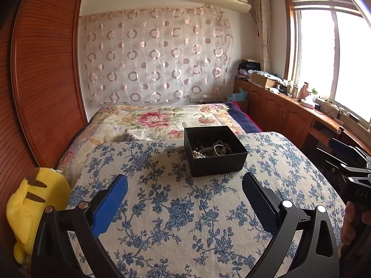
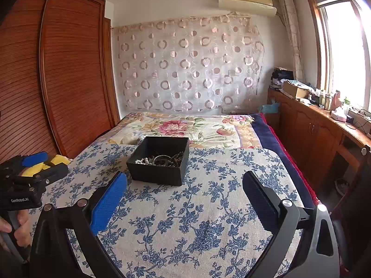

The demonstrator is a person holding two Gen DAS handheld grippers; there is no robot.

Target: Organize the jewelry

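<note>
the left gripper (image 1: 184,186) is hovering above the blue floral tablecloth (image 1: 185,220) with its jaws spread wide and gripping nothing; one finger is carrying a blue pad (image 1: 109,205), the other a dark ribbed pad (image 1: 259,205). the right gripper (image 2: 184,186) is hovering over the same cloth in the same condition, jaws spread wide and empty. each unit is also showing at the edge of the other's view, with a hand (image 2: 16,227) wrapping its handle.

the black box (image 1: 215,150) is sitting open on the cloth, ahead of both grippers and apart from them. in the left wrist view it is lying slightly right of centre; in the right wrist view it is lying left of centre. inside it, the jewelry (image 1: 212,150) is lying in a tangled heap: a white pearl strand (image 2: 142,161), dark beaded strands and a bangle-like ring.

a yellow plush toy (image 1: 34,203) is resting beside the cloth's left edge. a bed with a floral quilt (image 1: 160,118) is lying behind the box.
</note>
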